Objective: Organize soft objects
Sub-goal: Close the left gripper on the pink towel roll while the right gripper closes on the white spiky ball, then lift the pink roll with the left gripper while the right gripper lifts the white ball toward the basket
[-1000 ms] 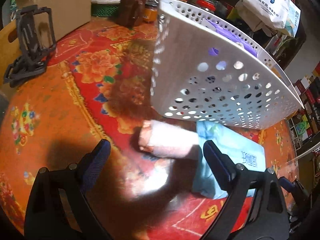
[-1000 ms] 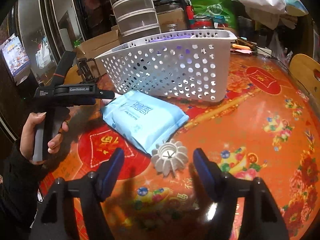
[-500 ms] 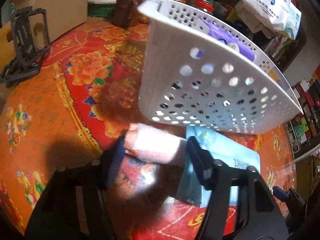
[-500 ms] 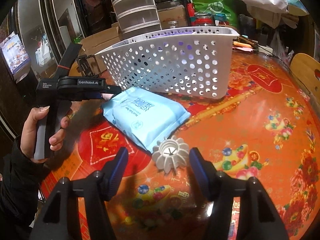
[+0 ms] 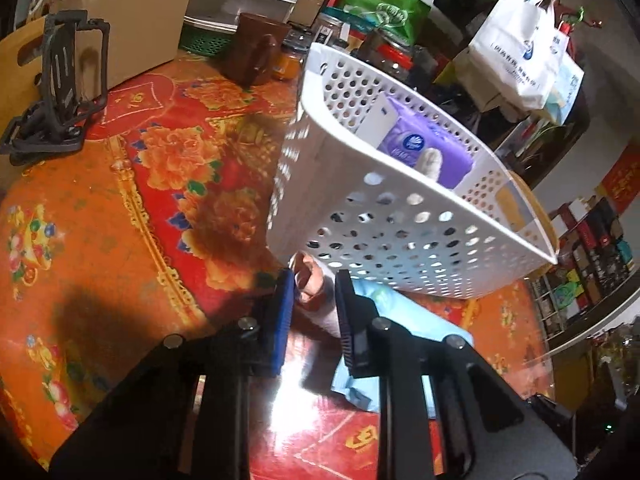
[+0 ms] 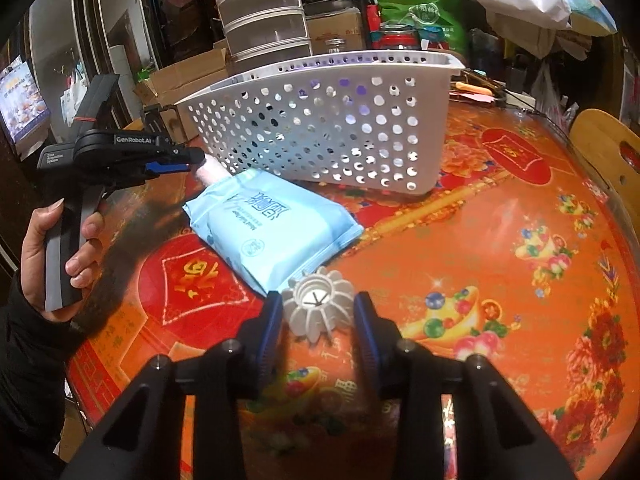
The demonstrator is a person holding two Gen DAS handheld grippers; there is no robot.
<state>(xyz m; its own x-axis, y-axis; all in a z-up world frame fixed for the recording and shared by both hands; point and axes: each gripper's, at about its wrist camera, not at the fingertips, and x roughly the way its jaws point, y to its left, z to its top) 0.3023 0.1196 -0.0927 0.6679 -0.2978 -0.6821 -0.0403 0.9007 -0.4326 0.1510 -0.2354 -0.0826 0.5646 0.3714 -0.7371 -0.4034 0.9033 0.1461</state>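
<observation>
My left gripper (image 5: 314, 288) is shut on a pink rolled towel (image 5: 316, 300) and holds it just in front of the white perforated basket (image 5: 400, 216). The basket holds a purple tissue pack (image 5: 420, 148). A light blue wipes pack (image 6: 268, 228) lies on the table beside the basket. In the right wrist view the left gripper (image 6: 188, 158) holds the towel (image 6: 212, 170) above the pack's far end. My right gripper (image 6: 316, 308) has closed around a white ribbed plastic piece (image 6: 318, 306), its pads at both sides.
The round table (image 6: 500, 240) has a red and orange flowered cover. A black folding stand (image 5: 60, 80), a cardboard box (image 5: 120, 8), jars and stacked drawers (image 6: 264, 12) stand behind the basket. A wooden chair back (image 6: 612, 148) is at right.
My left gripper shut on the pink towel and lifted it toward the basket. My right gripper narrowed around the white ribbed piece.
</observation>
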